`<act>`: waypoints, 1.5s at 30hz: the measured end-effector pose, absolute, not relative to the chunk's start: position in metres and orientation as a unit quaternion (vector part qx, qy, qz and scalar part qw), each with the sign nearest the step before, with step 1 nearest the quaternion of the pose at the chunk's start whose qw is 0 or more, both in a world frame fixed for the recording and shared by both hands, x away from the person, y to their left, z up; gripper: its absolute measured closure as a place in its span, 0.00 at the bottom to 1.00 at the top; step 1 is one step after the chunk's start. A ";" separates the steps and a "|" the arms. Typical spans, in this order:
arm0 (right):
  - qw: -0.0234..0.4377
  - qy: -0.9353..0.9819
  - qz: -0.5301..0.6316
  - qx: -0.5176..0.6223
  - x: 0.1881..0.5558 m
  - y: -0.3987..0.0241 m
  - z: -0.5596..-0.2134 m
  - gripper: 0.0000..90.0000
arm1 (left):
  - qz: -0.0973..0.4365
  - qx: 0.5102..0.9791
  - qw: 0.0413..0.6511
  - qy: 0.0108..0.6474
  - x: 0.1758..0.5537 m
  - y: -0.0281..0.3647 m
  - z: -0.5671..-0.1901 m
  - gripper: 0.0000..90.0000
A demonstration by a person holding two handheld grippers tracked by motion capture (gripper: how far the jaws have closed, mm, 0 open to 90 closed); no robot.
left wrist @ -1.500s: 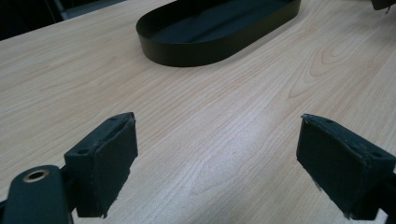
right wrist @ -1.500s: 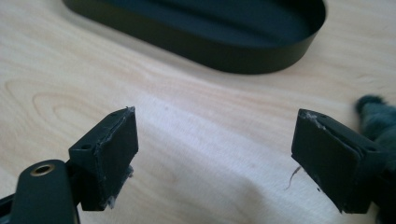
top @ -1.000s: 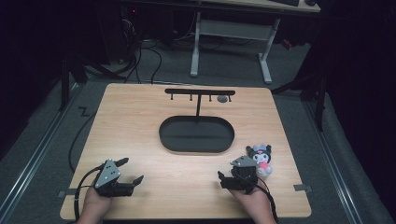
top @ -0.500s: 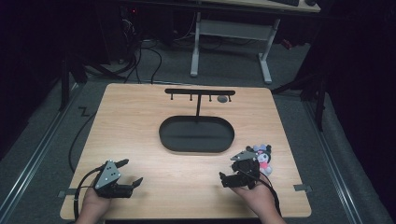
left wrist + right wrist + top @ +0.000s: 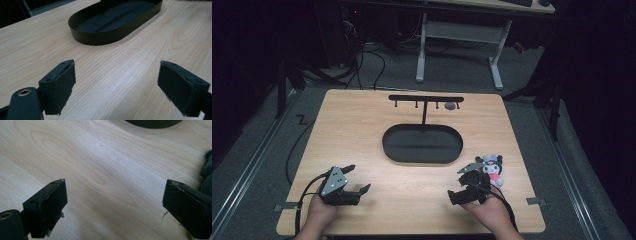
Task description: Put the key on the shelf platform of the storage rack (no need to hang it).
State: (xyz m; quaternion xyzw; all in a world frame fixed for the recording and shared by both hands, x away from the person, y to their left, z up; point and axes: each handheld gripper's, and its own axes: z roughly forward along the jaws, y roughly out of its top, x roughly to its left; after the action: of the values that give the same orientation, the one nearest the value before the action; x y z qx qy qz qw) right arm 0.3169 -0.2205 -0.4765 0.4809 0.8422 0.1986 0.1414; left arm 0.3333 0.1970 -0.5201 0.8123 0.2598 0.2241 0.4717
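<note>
Right gripper [image 5: 464,189] open beside plush toy [image 5: 492,168].

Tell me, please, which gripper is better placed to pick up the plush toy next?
The right gripper, probably: its jaws stand open and the plush toy lies just beside it, while the left gripper, also open, sits across the table.
</note>
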 end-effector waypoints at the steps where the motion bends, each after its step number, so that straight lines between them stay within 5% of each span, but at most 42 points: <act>1: 0.137 0.842 0.200 0.482 0.317 -0.220 -0.476 0.07 | 0.225 0.813 0.471 0.260 0.334 0.196 -0.520 0.17; 20: 0.096 0.829 0.209 0.510 0.317 -0.226 -0.473 0.08 | 0.221 0.812 0.471 0.266 0.325 0.205 -0.519 0.17; 45: 0.099 0.825 0.170 0.530 0.310 -0.255 -0.461 0.13 | 0.219 0.811 0.470 0.273 0.320 0.214 -0.518 0.17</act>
State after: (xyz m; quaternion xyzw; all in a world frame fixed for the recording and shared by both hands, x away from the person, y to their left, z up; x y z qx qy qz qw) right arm 0.3105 -0.2546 -0.4610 0.5303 0.8246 0.1703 0.0993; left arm 0.3201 0.2145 -0.5179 0.8106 0.2730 0.2189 0.4696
